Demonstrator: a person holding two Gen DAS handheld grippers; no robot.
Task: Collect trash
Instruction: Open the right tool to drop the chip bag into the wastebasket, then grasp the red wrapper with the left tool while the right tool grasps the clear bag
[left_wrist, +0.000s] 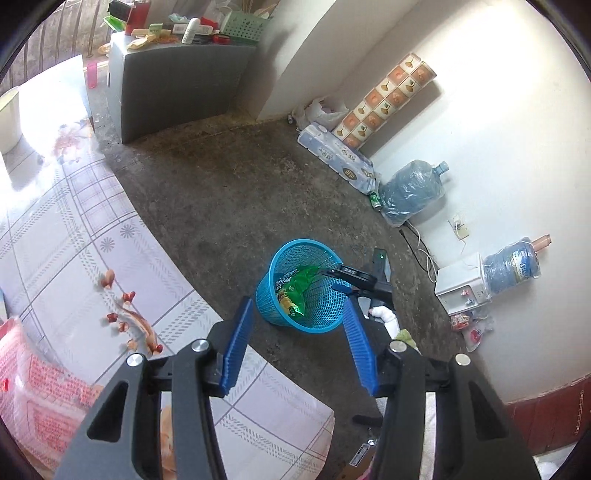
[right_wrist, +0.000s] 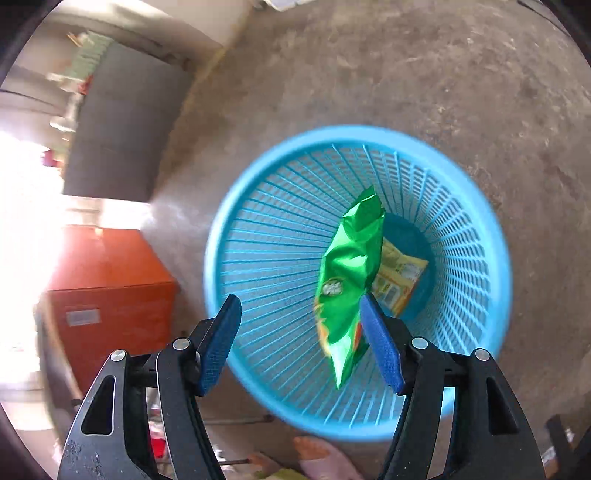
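A blue mesh waste basket (left_wrist: 317, 317) stands on the concrete floor; it fills the right wrist view (right_wrist: 258, 258). A green snack bag (right_wrist: 347, 280) hangs inside the basket mouth, close to my right gripper's right pad, above a yellow wrapper (right_wrist: 400, 280) at the bottom. My right gripper (right_wrist: 301, 325) is open directly over the basket; it shows in the left wrist view (left_wrist: 332, 278) above the rim. My left gripper (left_wrist: 297, 332) is open and empty over the table edge. Peanut shells and skins (left_wrist: 127, 317) lie on the table.
A plaid-patterned tablecloth (left_wrist: 74, 229) covers the table at left, with a pink packet (left_wrist: 40, 380) on it. A grey cabinet (left_wrist: 177, 81), paper packs, water jugs (left_wrist: 410, 192) and a small dispenser (left_wrist: 461, 284) line the walls. An orange box (right_wrist: 107, 299) stands left of the basket.
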